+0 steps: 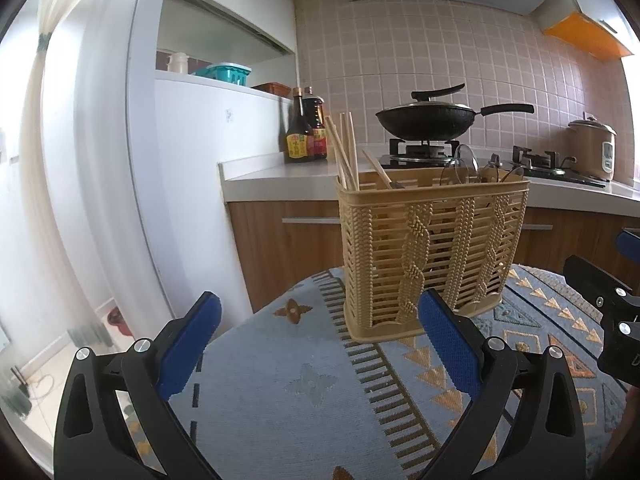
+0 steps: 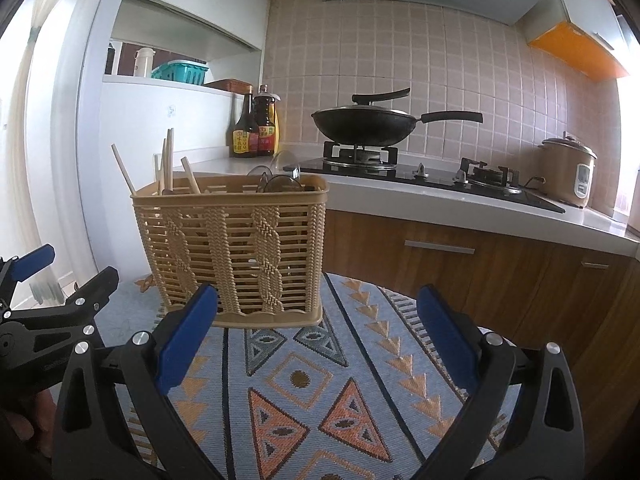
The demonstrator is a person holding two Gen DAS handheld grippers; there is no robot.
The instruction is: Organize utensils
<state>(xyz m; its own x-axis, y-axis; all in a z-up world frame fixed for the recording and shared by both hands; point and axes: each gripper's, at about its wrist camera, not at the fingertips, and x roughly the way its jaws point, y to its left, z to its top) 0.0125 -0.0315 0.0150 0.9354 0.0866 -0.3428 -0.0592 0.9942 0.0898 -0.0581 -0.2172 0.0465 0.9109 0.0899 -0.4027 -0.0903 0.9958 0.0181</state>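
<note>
1. While both of my grippers hang empty over the table, the utensil basket [image 1: 430, 256] stands upright on the patterned tablecloth [image 1: 280, 380], just ahead of my left gripper [image 1: 320, 340] toward its right finger, and ahead of my right gripper [image 2: 316, 340] toward its left finger.
2. Inside it, wooden chopsticks [image 1: 346, 152] lean out of the end on my left; at the other end I see rounded spoon or ladle heads [image 1: 466, 168], though I cannot make out exactly which utensils they are.
3. My left gripper's jaws are spread wide with nothing between them, and my right gripper's jaws are spread just as wide and bare.
4. No loose utensil lies on the cloth that I can see, so I judge the sorting is either nearly done or must be done inside the basket.
5. A next move would likely call for reaching down over the rim to pinch one thin chopstick, which would need narrow, careful closing.
6. Beyond the basket is the counter with sauce bottles [image 2: 256, 128], a black wok [image 2: 368, 124] on the stove, and a rice cooker [image 2: 570, 172] far off to my right.
7. Nothing stands between my jaws and the basket; my two grippers are near one another and could crowd.
</note>
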